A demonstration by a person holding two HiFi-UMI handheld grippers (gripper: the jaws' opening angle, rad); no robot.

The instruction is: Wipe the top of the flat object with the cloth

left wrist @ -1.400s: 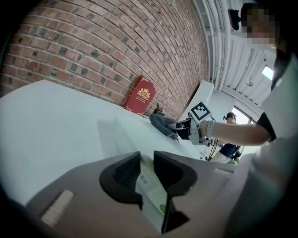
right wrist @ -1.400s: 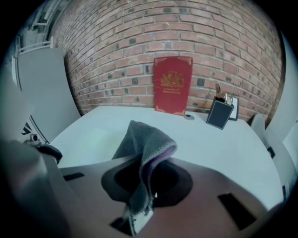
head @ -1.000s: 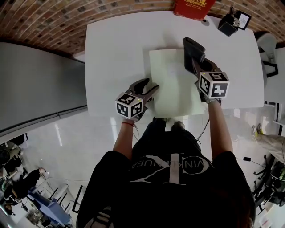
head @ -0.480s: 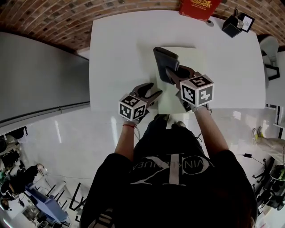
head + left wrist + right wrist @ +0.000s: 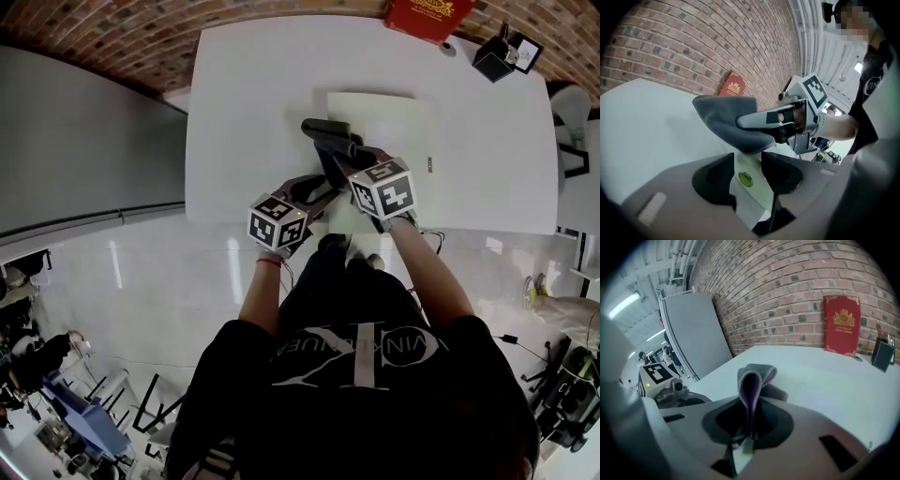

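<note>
head view has the white worktop (image 5: 253, 94) with the pale flat board (image 5: 394, 122) lying on its near right part. the grey cloth (image 5: 323, 131) sits at the board's left edge, partly over the board and partly over bare worktop. whether it presses down or just skims the surface i cannot tell.

the right tongs (image 5: 339, 150) are clenched on the cloth: the right gripper view shows a fold of it pinched between the jaws and standing up ahead of them. the left tongs (image 5: 747, 176) are at the board's near left corner, just beside the right pair, and the cloth hangs just beyond their tips. their jaws have just been closing but stand apart, with the board's pale edge and a small green dot (image 5: 745, 178) showing in the gap; the pads do not look to be pressing on it.

by my reading the wiping step is in hand, with the cloth at the left end of a pass. most of the board lies to the right and far side, so the next move calls for flat pressure and a sweep back across it. the left tongs would do well to pin the corner so the board does not slide.
</note>
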